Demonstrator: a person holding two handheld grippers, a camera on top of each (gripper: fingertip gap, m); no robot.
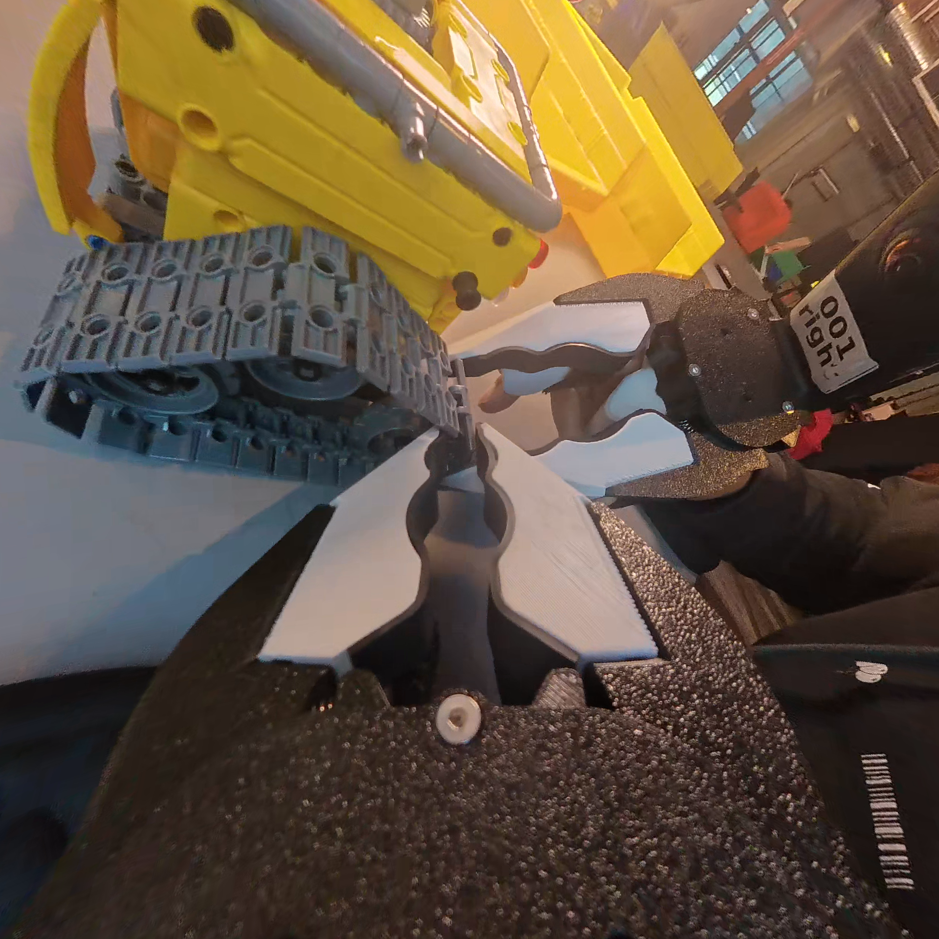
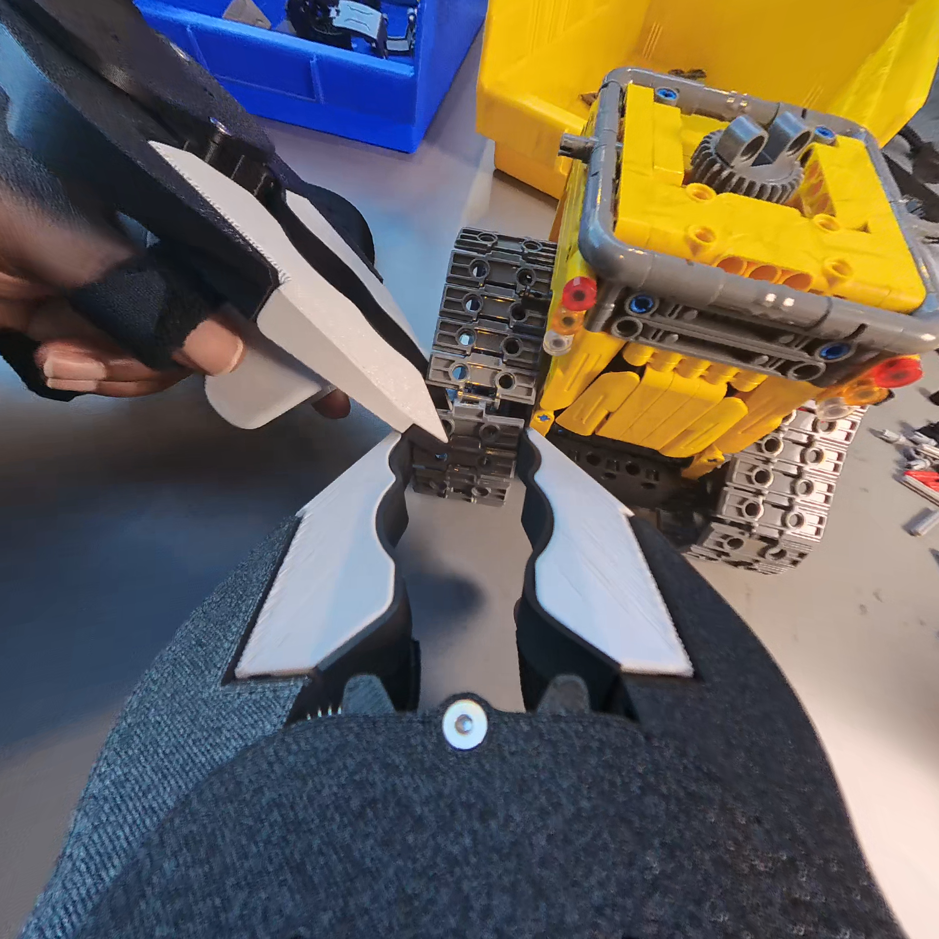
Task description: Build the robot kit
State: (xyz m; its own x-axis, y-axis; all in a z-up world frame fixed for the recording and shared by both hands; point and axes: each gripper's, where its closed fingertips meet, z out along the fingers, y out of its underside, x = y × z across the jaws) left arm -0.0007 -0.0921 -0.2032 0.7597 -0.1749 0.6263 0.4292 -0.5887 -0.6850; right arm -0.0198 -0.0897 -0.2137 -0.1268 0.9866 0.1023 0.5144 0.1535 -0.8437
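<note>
A yellow brick-built tracked vehicle [image 2: 711, 244] stands on a pale table [image 2: 762, 711]. In the left wrist view its body [image 1: 330, 152] fills the top. My left gripper [image 1: 457, 442] is shut on the end link of the near grey track [image 1: 228, 305]. In the right wrist view it [image 2: 437, 432] reaches in from the upper left, held by a gloved hand [image 2: 127, 355]. My right gripper [image 2: 463, 439] is open, its fingers either side of the same track's [image 2: 482, 315] end. It also shows in the left wrist view [image 1: 500, 406].
A yellow bin [image 2: 533, 76] stands right behind the vehicle and a blue bin [image 2: 330, 81] with dark parts to its left. The second track [image 2: 777, 488] is at the right. Small loose parts [image 2: 914, 457] lie at the right edge. Both grippers' tips are close together, under 4 cm apart.
</note>
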